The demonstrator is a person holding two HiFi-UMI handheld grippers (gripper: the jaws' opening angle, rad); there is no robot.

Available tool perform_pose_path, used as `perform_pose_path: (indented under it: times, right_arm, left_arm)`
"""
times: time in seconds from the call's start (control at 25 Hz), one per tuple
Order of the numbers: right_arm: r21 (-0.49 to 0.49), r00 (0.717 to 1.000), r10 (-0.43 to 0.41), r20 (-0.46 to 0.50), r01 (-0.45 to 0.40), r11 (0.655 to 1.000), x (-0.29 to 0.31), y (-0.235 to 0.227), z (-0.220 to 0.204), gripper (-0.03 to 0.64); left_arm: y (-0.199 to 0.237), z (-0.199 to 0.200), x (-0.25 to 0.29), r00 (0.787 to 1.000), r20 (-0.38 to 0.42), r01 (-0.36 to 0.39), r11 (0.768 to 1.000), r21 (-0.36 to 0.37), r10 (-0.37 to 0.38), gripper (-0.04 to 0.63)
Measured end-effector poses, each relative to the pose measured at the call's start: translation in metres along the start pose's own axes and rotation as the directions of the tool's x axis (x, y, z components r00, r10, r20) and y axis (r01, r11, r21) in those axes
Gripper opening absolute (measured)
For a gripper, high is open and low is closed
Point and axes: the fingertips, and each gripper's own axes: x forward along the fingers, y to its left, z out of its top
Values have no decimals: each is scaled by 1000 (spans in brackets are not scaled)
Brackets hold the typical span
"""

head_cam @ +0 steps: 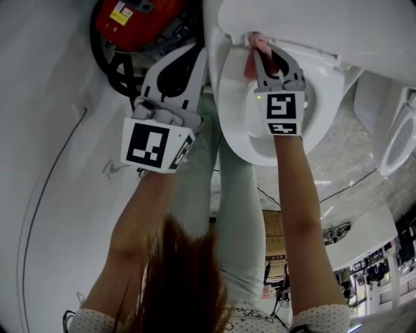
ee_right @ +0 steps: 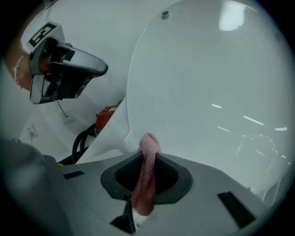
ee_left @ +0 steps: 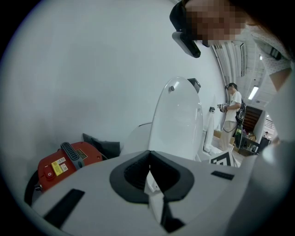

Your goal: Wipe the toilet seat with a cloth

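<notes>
A white toilet seat (head_cam: 235, 127) lies at the top centre of the head view, with its lid (head_cam: 312, 26) raised behind it. My right gripper (head_cam: 263, 47) is shut on a pink cloth (head_cam: 253, 52) at the back of the seat, close to the foot of the lid. In the right gripper view the cloth (ee_right: 145, 177) runs as a rolled strip between the jaws of the right gripper (ee_right: 148, 150), its tip against the lid (ee_right: 207, 92). My left gripper (head_cam: 201, 52) is shut and holds nothing, beside the toilet's left edge. In its own view the left gripper (ee_left: 148, 159) faces the lid (ee_left: 177, 122).
A red device (head_cam: 133, 19) with a black hose (head_cam: 112, 68) sits on the floor left of the toilet. Another white fixture (head_cam: 400, 136) stands at the right. A thin black cable (head_cam: 39, 195) runs over the white floor. A person (ee_left: 233, 113) stands far behind.
</notes>
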Motion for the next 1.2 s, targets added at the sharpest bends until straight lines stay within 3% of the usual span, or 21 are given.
perform_pose_path:
  times: [0.28,1.2]
  right_arm:
    - [-100,1000,-4,9,5,995,-1,2,-2,60]
    - [-72,1000,-3,6,4,997,-17,-28,-23,57]
  left_arm:
    - [-8,-4,3,1000,-10,15,1000,2,-15,5]
    - [-21,-4,15,999,-24,26,1000,17,-25,5]
